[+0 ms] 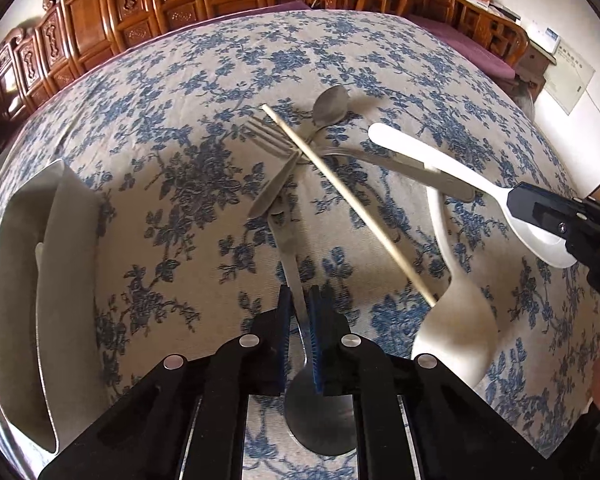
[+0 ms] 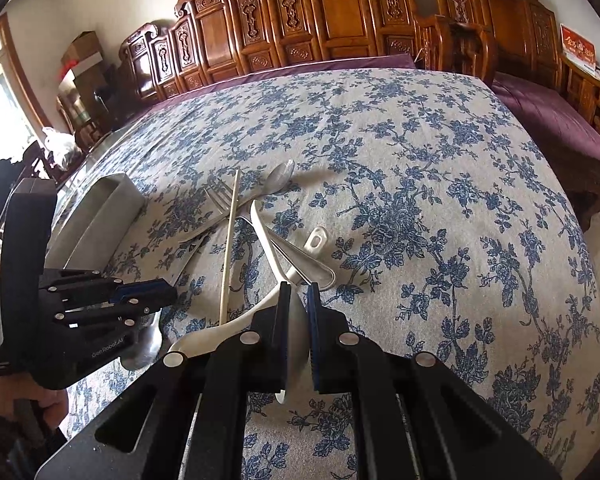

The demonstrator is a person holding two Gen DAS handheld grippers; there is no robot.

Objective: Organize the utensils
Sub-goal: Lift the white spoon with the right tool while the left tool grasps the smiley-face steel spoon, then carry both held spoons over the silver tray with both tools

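A pile of utensils lies on the flowered tablecloth (image 1: 160, 216). My left gripper (image 1: 298, 300) is shut on a steel spoon (image 1: 320, 408) by its handle; the bowl is under the jaws. My right gripper (image 2: 299, 296) is shut on a white plastic spoon (image 2: 296, 340) at its bowl, with the handle (image 2: 315, 240) pointing away; it also shows in the left wrist view (image 1: 440, 164). In the pile are a fork (image 1: 270, 136), a wooden chopstick (image 1: 348, 204), another steel spoon (image 1: 330, 104), a second white spoon (image 1: 456, 320) and a steel handle (image 1: 428, 172).
A grey metal utensil holder (image 1: 24, 280) stands at the left of the table; it also shows in the right wrist view (image 2: 100, 216). Carved wooden chairs (image 2: 300, 12) line the far side. A purple cushioned bench (image 2: 548, 120) is at the right.
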